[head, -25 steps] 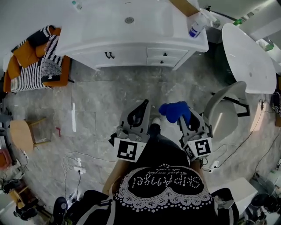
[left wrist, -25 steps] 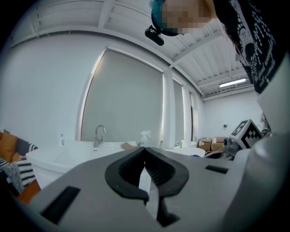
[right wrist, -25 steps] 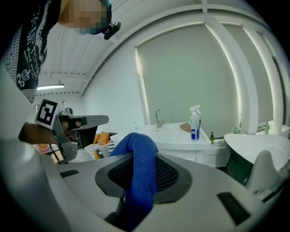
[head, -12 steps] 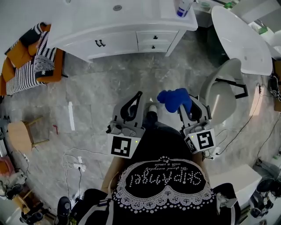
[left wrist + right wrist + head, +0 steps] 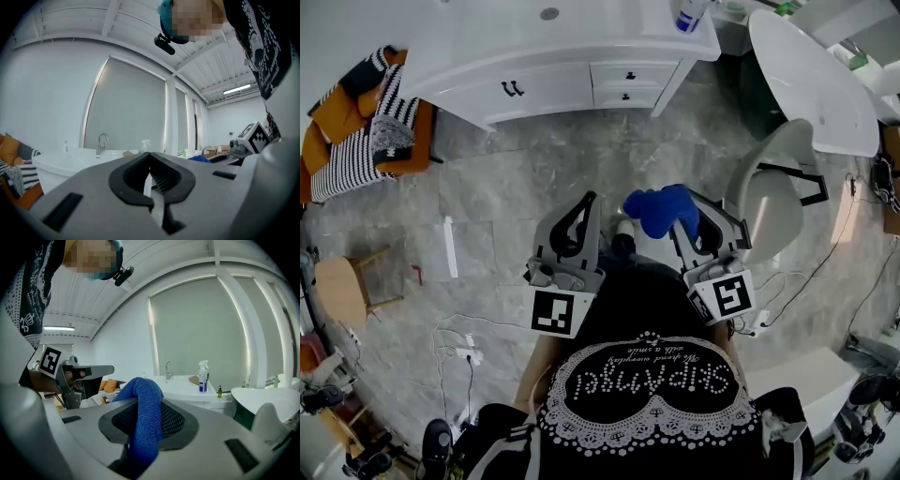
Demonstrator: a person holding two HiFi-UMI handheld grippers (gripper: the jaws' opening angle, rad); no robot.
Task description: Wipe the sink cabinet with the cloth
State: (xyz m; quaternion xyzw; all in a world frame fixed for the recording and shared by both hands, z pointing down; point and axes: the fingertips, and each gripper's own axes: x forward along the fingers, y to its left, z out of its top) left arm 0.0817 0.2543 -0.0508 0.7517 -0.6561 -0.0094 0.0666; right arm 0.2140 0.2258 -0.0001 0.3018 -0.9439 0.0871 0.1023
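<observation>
The left hand-held gripper (image 5: 584,208) is pressed together on nothing. Just to its right, the one blue cloth (image 5: 654,210) is pinched in the right hand-held gripper (image 5: 686,208). Each carries one marker cube. Shirt lettering behind them reads "SupAngel", upside down. Bare grey floor (image 5: 534,178) lies open ahead to the sink cabinet (image 5: 553,89). One white chair (image 5: 769,216) crowds the right.

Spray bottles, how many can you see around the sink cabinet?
1. The spray bottle stands on top of the sink cabinet, near its right end. A small bottle to its right is too small to classify.
</observation>
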